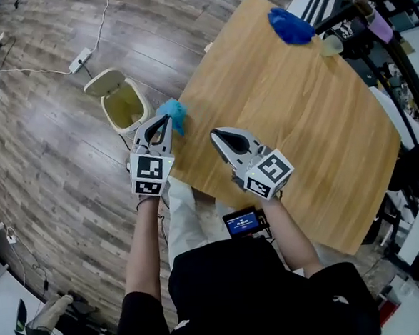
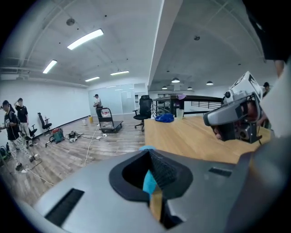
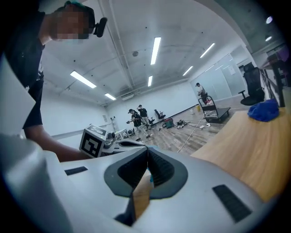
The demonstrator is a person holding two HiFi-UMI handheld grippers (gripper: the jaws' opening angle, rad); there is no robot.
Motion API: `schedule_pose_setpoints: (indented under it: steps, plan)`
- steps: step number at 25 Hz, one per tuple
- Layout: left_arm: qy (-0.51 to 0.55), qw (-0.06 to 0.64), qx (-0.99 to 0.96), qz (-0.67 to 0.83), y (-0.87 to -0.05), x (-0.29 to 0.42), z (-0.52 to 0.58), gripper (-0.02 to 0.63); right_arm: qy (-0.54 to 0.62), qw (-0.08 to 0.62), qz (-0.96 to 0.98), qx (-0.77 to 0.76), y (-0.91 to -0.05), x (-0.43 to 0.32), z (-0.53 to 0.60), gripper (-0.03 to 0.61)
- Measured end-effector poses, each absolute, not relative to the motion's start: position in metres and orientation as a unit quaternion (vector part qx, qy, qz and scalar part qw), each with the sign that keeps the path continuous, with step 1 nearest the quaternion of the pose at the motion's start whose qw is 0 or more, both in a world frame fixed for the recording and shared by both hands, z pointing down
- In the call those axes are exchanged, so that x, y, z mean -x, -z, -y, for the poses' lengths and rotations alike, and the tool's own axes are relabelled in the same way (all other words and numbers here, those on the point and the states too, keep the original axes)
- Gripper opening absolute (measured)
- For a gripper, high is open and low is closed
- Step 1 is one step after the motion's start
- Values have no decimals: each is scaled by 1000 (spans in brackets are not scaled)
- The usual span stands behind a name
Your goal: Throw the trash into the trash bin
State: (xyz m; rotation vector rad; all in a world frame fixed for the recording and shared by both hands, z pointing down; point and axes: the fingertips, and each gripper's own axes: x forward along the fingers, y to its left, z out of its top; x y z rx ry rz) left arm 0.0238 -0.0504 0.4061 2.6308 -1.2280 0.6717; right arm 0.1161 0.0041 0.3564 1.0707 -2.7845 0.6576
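Left tongs (image 1: 162, 125) clamped on crumpled blue plastic trash (image 1: 175, 113) at the wooden counter (image 1: 284, 108) edge. Open beige plastic trash bin (image 1: 123, 105) sits on the floor at its 10 o'clock. Right tongs (image 1: 217, 137) pinched together, empty.

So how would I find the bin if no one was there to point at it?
Find the big wooden table; the bin stands on the floor just off its left side, beyond the blue wad held in the left gripper. It is small and cream with its lid flipped open, unlike the flat white power strip lying farther out on the floor.
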Motion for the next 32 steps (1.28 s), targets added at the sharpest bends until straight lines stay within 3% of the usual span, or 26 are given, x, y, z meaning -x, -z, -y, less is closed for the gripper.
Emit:
schedule_pose_setpoints:
  steps: [5, 11, 23, 32]
  plan:
    - [-217, 99, -857, 456, -433, 78, 86, 8, -222, 71, 921, -313, -377, -28, 23, -2]
    - [-205, 133, -850, 466, -482, 142, 118, 8, -237, 85, 919, -303, -396, 32, 59, -2]
    - [-219, 200, -836, 462, -678, 189, 175, 8, -260, 80, 911, -311, -432, 75, 105, -2]
    - [-240, 219, -819, 474, -762, 208, 182, 9, -278, 86, 905, -310, -459, 84, 107, -2]
